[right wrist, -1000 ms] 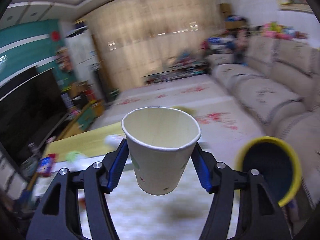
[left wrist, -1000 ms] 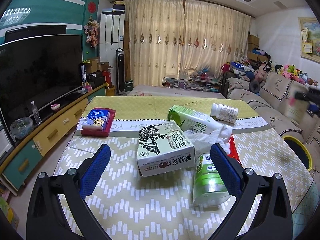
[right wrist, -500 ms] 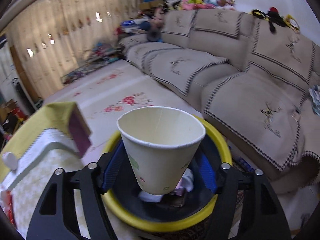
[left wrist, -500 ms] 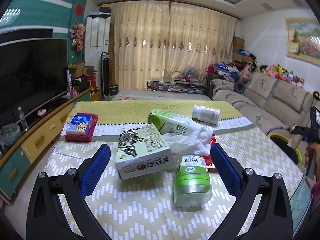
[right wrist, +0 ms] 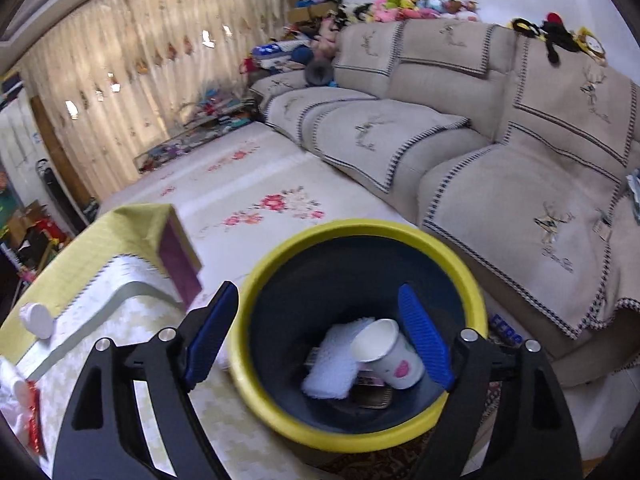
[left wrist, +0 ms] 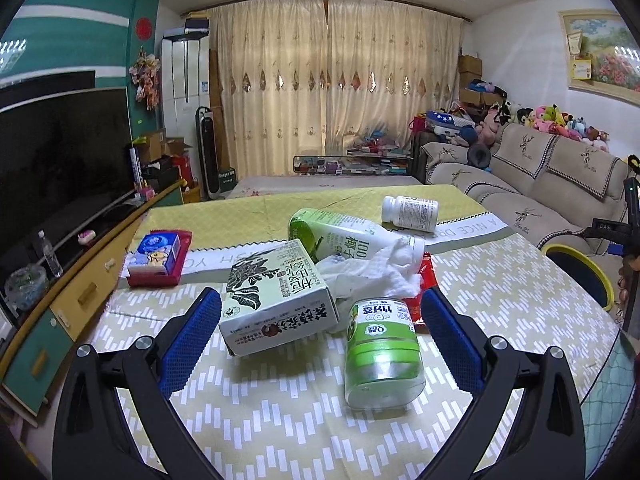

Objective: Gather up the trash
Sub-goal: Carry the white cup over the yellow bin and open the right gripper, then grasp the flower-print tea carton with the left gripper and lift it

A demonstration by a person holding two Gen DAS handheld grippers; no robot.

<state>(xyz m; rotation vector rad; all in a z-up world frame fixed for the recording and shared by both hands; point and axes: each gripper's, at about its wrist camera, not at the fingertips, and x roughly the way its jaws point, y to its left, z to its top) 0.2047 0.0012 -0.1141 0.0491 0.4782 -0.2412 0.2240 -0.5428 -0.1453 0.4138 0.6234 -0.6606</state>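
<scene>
In the right wrist view my right gripper (right wrist: 318, 336) is open and empty above a yellow-rimmed dark bin (right wrist: 448, 248). A white paper cup (right wrist: 390, 356) lies on its side inside the bin beside a white cloth (right wrist: 332, 362). In the left wrist view my left gripper (left wrist: 320, 344) is open and empty over the table (left wrist: 260, 420). Between its fingers lie a green-and-white carton (left wrist: 276, 296), a green jar (left wrist: 382, 348), crumpled white tissue (left wrist: 376, 272), a red wrapper (left wrist: 426, 276), a green bottle (left wrist: 348, 240) and a white pill bottle (left wrist: 410, 213). The bin also shows at the right of this view (left wrist: 576, 256).
A red tray with a blue tissue pack (left wrist: 158, 252) sits at the table's left. A TV cabinet (left wrist: 60, 292) runs along the left. A beige sofa (right wrist: 500, 152) stands behind the bin. The right gripper's handle (left wrist: 628, 240) shows at the right edge of the left view.
My right gripper opened and let go of the paper cup, which now lies in the bin. My left gripper moved closer to the trash pile on the table.
</scene>
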